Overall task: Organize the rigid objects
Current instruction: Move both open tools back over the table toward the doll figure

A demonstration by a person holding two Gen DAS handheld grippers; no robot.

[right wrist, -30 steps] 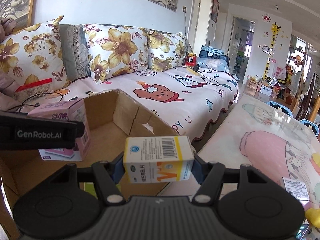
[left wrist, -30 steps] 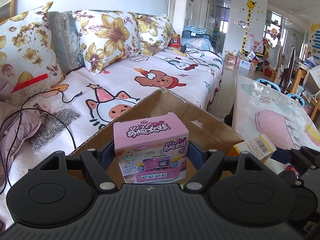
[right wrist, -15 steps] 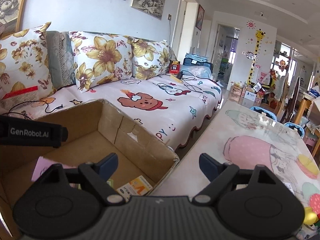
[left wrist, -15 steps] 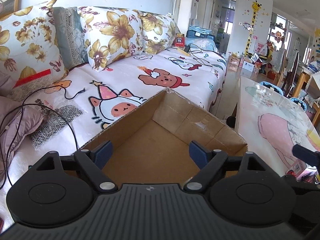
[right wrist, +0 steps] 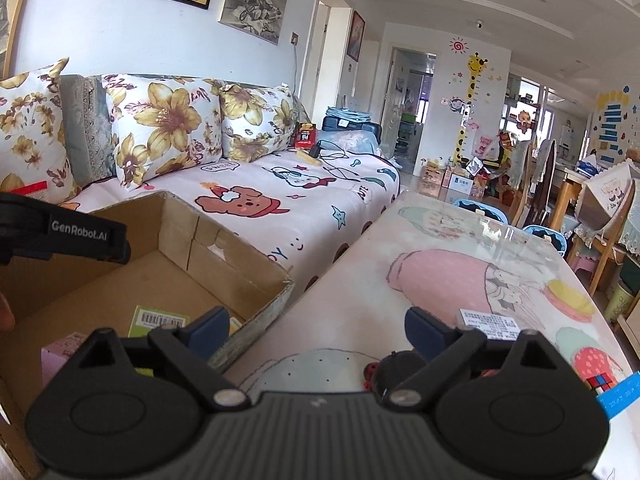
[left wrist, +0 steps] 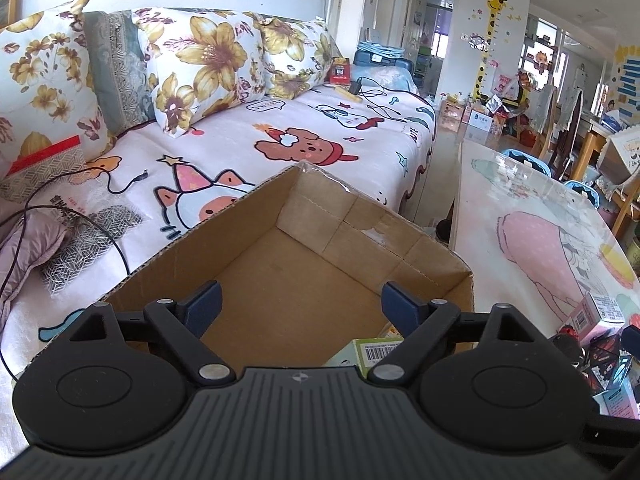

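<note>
Both boxes dropped into carton (left wrist: 304,280), left tool (left wrist: 300,304) wide, empty; right tool (right wrist: 316,326) just opened, over table (right wrist: 360,280)

I'm holding my right gripper (right wrist: 316,326) over the near corner of the cardboard box (right wrist: 256,280), its jaws just opening wide with nothing between them. A green carton (right wrist: 158,320) is lying inside; the table (right wrist: 400,280) is stretching away rightward.
</note>
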